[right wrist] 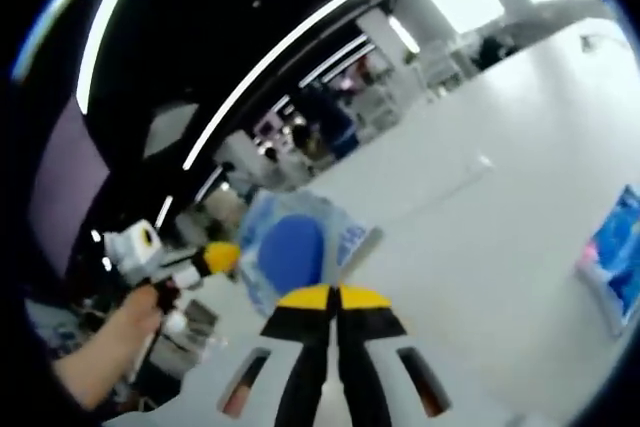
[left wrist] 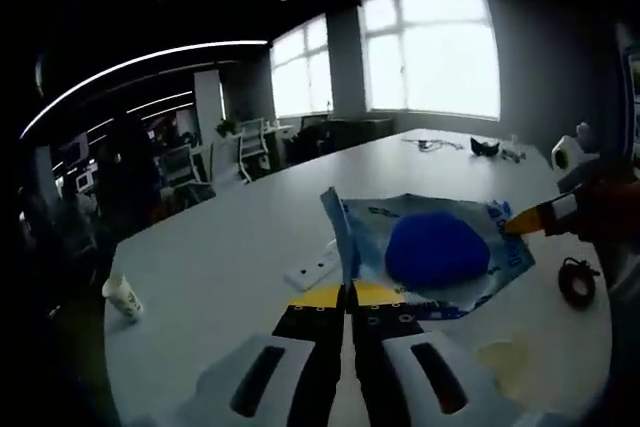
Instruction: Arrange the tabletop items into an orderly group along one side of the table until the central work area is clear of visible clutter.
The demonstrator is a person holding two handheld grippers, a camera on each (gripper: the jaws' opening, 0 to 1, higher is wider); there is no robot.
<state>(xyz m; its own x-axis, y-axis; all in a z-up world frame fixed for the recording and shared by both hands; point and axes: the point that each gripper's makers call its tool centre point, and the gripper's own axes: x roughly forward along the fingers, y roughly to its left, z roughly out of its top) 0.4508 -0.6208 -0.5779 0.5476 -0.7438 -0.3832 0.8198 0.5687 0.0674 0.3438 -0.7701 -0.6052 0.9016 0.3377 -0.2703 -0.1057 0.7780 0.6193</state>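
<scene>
Office bench, white, with one plastic bag held up between both tongs.

Left tongs (left wrist: 348,315) are closed on one edge of the bag (left wrist: 440,252), right tongs (right wrist: 333,309) on another. It is judged light, limp and slippery; edges are best gripped. Also counted: one paper cup (left wrist: 124,298), one power strip (left wrist: 313,269), one black ring (left wrist: 577,281).
</scene>
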